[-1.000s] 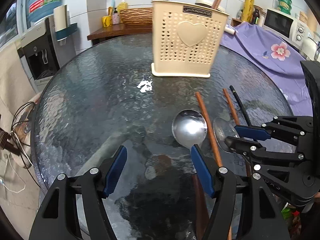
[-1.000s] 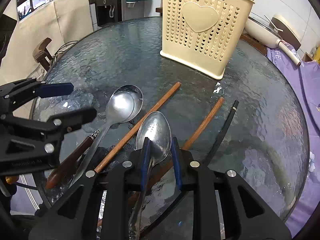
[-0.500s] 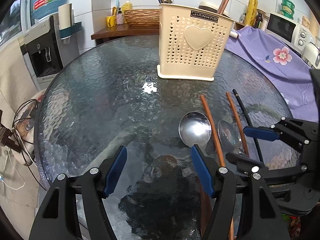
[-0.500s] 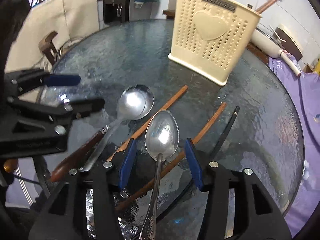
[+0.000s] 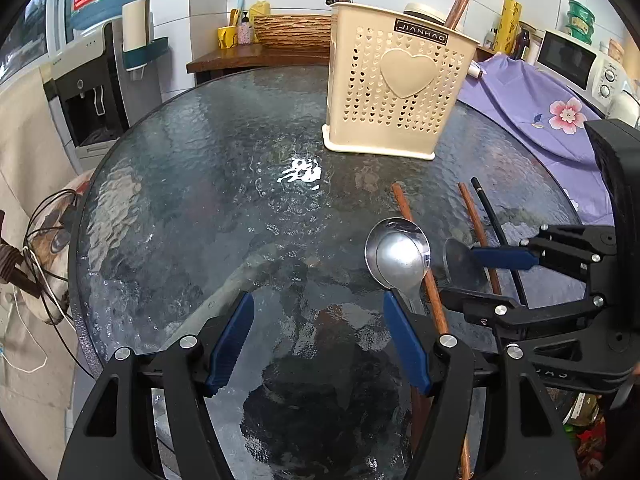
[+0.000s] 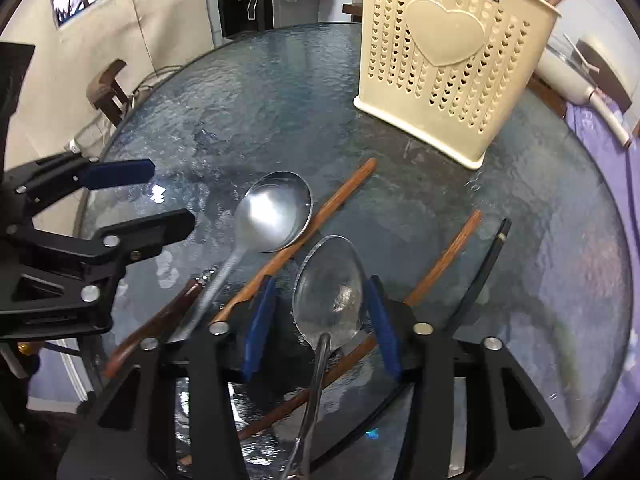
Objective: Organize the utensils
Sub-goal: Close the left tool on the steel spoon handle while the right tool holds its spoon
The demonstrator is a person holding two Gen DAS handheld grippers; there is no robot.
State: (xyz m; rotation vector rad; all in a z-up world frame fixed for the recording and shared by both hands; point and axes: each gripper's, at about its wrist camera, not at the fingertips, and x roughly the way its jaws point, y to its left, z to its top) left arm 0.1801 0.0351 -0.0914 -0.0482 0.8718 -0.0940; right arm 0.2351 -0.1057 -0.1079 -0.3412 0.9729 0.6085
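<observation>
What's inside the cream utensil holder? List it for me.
Two brown chopsticks poke above the rim of the utensil holder, at its far right corner. The perforated walls cover their lower parts, and whatever else sits inside cannot be seen from either camera.

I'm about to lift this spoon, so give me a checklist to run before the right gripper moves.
1. Small spoon sits between the pads of the right gripper: ok. The jaws have just been closing.
2. Both pads press on the spoon: not ok. There is a gap at the left-hand pad.
3. Spoon is free of other utensils: not ok. Its neck crosses a brown chopstick.
4. Left gripper is open, empty and off to the side: ok.
5. Cream holder stands upright on the glass table: ok.
6. There is free room inside the holder: cannot tell. Its inside is not in view.
</observation>
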